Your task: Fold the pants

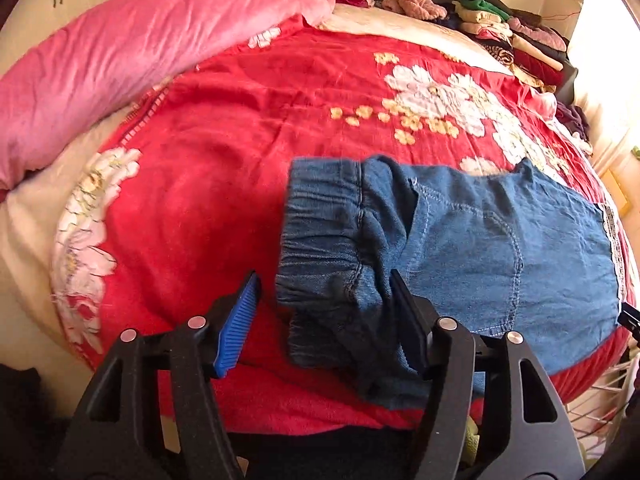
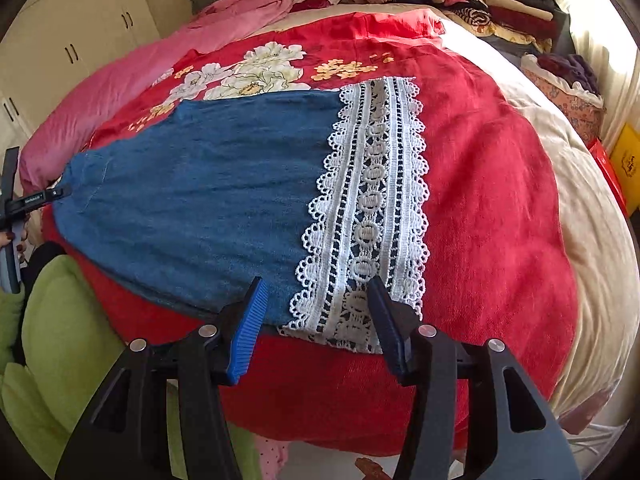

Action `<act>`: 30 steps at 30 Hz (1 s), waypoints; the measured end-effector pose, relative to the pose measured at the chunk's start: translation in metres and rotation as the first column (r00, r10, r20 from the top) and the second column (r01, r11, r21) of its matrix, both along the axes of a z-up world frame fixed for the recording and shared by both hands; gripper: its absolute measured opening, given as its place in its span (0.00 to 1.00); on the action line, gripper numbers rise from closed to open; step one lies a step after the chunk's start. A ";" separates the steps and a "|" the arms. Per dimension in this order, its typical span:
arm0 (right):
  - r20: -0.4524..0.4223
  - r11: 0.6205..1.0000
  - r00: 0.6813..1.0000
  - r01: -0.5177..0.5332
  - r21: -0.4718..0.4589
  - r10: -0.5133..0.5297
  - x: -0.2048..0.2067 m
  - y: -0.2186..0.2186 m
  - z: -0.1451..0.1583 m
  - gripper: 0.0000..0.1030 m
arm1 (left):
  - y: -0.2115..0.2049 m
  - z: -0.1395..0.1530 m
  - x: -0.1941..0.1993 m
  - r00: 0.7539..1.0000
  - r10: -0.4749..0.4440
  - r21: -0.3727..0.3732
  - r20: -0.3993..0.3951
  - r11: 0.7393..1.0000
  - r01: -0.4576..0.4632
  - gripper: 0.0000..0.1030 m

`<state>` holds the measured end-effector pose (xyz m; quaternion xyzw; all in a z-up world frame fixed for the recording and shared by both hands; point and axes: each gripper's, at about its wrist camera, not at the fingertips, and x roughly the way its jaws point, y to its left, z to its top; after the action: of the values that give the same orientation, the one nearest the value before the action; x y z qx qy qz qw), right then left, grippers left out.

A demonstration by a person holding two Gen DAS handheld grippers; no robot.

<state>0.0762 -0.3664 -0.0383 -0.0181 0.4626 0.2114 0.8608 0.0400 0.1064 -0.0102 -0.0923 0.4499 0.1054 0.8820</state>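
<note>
Pants [image 1: 480,248] lie flat on the bed [image 1: 224,128], long axis left-right: waistband [image 1: 320,240] left, lace hem [image 2: 372,208] right. Left claw [image 1: 324,300] half-open at the near waistband corner, right finger on denim, no clamp. Right claw [image 2: 316,304] half-open, straddling the near hem corner, not pinching.

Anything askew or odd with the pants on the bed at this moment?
Yes: the elastic waistband of the denim pants is bunched and curled up at the left tongs, while the lace hem lies flat. No damage visible.
</note>
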 end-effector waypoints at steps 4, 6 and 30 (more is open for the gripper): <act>-0.003 1.000 1.000 -0.001 -0.007 0.001 -0.002 0.002 0.001 0.49 | -0.010 0.030 -0.011 0.998 -0.010 0.052 0.066 0.999 0.006 0.55; -0.005 1.000 1.000 -0.001 -0.002 0.001 -0.003 0.003 0.003 0.50 | -0.018 0.043 -0.016 0.995 -0.021 0.075 0.094 0.997 0.014 0.59; 0.218 0.993 0.975 0.004 0.117 -0.030 -0.025 -0.007 0.081 0.82 | -0.122 0.085 -0.001 0.959 -0.237 0.158 0.156 0.964 0.212 0.86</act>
<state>0.0509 -0.3732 0.0432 0.0127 0.3518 0.2272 0.9080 0.0388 -0.0155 0.0744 0.0128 0.3705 0.0273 0.9284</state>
